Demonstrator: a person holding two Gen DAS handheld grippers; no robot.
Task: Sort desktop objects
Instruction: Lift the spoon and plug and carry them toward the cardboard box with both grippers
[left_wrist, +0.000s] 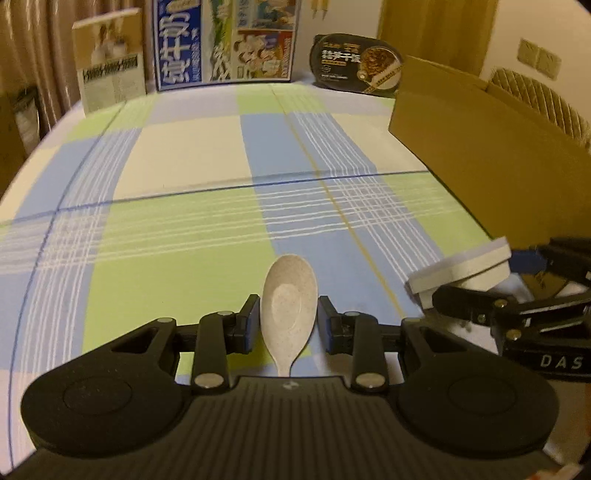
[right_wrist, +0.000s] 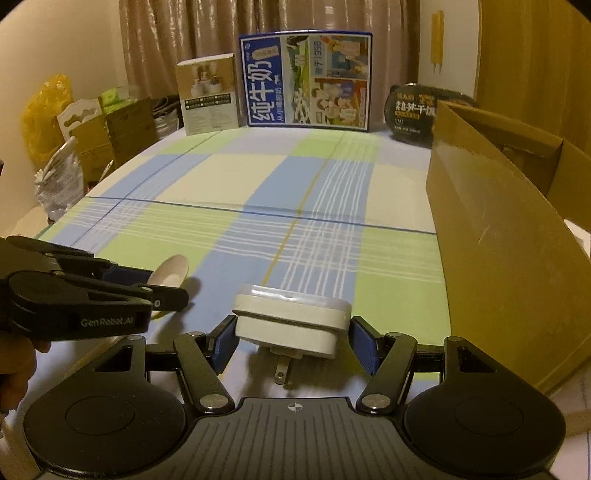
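Observation:
My left gripper (left_wrist: 288, 312) is shut on a pale speckled spoon (left_wrist: 290, 291), bowl forward, above the plaid tablecloth (left_wrist: 184, 166). In the right wrist view that spoon (right_wrist: 173, 271) sticks out of the left gripper (right_wrist: 166, 284) at the left edge. My right gripper (right_wrist: 293, 334) is shut on a white plug-in charger (right_wrist: 291, 314), whose metal prongs point back toward the camera. The charger (left_wrist: 461, 266) also shows at the right of the left wrist view. The two grippers hang side by side over the near part of the table.
An open cardboard box (right_wrist: 498, 240) stands along the table's right side. At the back stand a blue milk carton case (right_wrist: 306, 79), a small beige box (right_wrist: 208, 98) and a black meal tub (right_wrist: 410, 110). Bags and boxes (right_wrist: 92, 140) crowd the floor on the left.

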